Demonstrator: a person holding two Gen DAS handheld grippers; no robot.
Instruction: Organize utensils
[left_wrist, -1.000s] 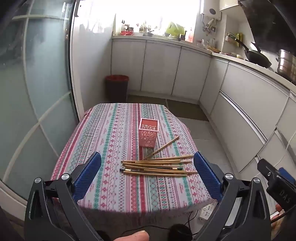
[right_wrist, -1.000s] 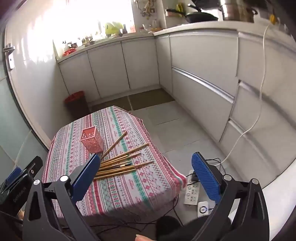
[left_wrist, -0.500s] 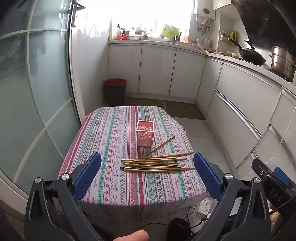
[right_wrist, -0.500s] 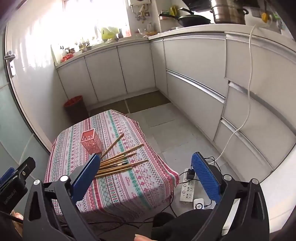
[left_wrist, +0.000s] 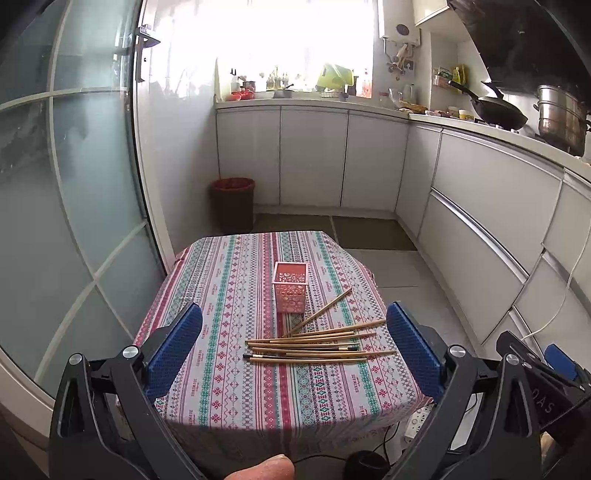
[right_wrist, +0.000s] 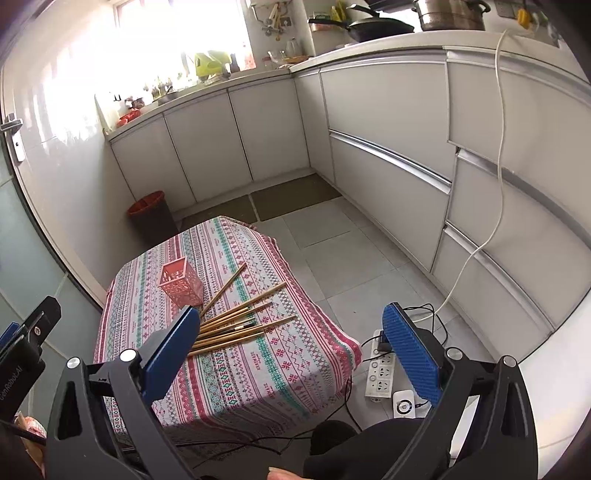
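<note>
Left wrist view: wooden chopsticks (left_wrist: 314, 341) lie loose on the striped-cloth table (left_wrist: 229, 376), pink perforated holder (left_wrist: 290, 287) at 12 o'clock looks empty; both grippers' fingers gape wide, holding nothing.

The letters "DAS" can be read in pale print on the dark body of the right gripper (left_wrist: 546, 398), at the right edge of the left wrist view. On the left gripper (right_wrist: 16, 373), at the left edge of the right wrist view, stands "enRobot.AI", its start cut off. The small words printed on the tablecloth (left_wrist: 229, 384) are too small to read.
</note>
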